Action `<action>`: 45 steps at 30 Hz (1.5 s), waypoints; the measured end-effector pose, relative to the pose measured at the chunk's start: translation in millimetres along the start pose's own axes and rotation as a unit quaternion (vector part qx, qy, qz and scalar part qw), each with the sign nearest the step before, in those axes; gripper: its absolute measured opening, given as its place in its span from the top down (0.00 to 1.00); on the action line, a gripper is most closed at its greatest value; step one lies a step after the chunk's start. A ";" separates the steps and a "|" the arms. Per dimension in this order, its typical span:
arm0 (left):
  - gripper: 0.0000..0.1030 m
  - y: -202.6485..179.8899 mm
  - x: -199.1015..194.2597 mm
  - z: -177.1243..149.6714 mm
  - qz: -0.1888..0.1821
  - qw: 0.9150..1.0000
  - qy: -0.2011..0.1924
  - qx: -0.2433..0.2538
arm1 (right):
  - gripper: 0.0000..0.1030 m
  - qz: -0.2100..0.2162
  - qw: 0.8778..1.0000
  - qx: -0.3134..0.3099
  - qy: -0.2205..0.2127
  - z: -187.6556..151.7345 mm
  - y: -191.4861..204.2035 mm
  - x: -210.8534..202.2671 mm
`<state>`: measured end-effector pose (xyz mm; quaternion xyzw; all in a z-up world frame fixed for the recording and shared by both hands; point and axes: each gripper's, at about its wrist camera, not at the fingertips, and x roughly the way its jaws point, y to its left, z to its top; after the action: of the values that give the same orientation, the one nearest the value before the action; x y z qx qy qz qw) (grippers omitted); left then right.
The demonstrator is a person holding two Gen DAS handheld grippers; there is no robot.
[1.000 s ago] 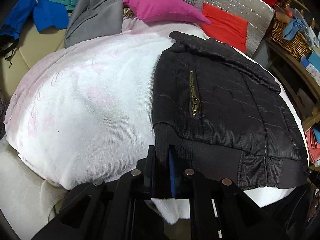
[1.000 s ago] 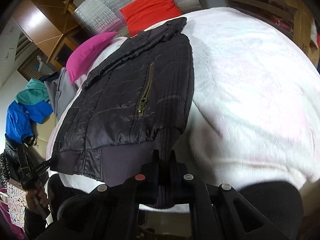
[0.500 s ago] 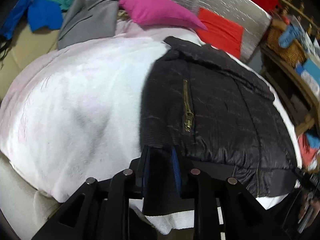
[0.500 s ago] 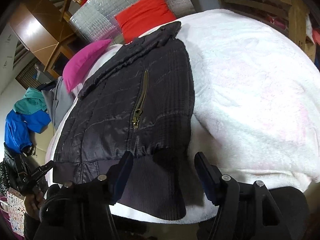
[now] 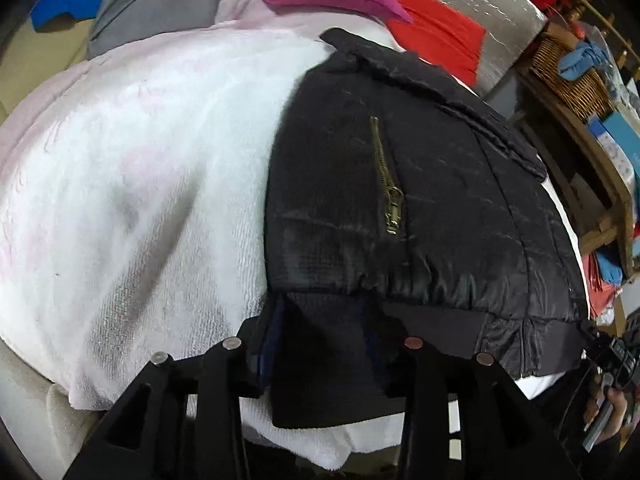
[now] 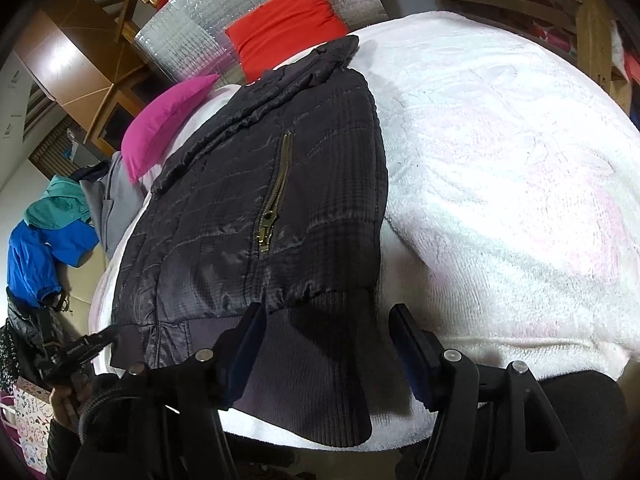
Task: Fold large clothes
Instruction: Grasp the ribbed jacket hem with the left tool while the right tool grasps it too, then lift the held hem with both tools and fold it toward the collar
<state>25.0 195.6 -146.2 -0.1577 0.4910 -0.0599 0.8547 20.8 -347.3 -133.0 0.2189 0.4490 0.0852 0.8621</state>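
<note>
Lying folded on the white blanket (image 6: 500,200), a black jacket (image 6: 248,216).

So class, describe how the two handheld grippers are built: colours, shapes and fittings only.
Both are matt black frames with triangular cut-outs and round silver bolt heads. The left gripper has one reddish bolt head and blue-lined fingers. The right gripper has wide, flat fingers padded in dark blue.

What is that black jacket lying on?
The black jacket lies on a fluffy white blanket that spreads out past its edges. What lies beneath the blanket, or directly under the jacket's middle, is covered.
</note>
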 end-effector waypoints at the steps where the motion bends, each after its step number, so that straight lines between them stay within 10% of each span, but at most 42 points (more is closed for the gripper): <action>1: 0.52 -1.8 -2.5 0.7 -0.003 1.000 -0.005 0.002 | 0.34 -0.001 1.000 0.000 -0.002 0.4 -0.1 -0.5; 24: 0.44 0.3 18.0 7.4 -0.034 0.999 0.028 0.006 | 0.34 0.014 1.000 0.004 0.010 -1.6 -2.6 2.6; 30: 0.58 -12.7 24.6 19.4 -0.026 0.999 0.031 0.024 | 0.35 0.024 0.999 0.013 0.024 1.5 -4.4 7.5; 32: 0.71 -10.3 21.7 16.4 -0.032 0.999 0.024 0.026 | 0.66 0.021 0.999 0.005 0.028 3.0 -2.4 8.9; 37: 0.88 -18.3 3.5 11.1 -0.017 0.998 0.000 0.056 | 0.87 0.016 0.999 -0.014 0.045 2.4 3.9 13.6; 42: 0.88 -29.0 -8.9 12.5 -0.030 0.997 -0.022 0.062 | 0.90 0.034 0.999 -0.014 0.034 3.3 5.2 -2.0; 45: 0.81 -24.7 10.1 13.0 -0.019 0.999 0.009 0.047 | 0.75 0.032 0.999 0.012 0.042 4.8 -3.8 10.2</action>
<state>42.6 172.4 -140.2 -0.1257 0.4925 -0.1009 0.8552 30.4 -348.7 -139.9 0.2393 0.4790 0.1167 0.8365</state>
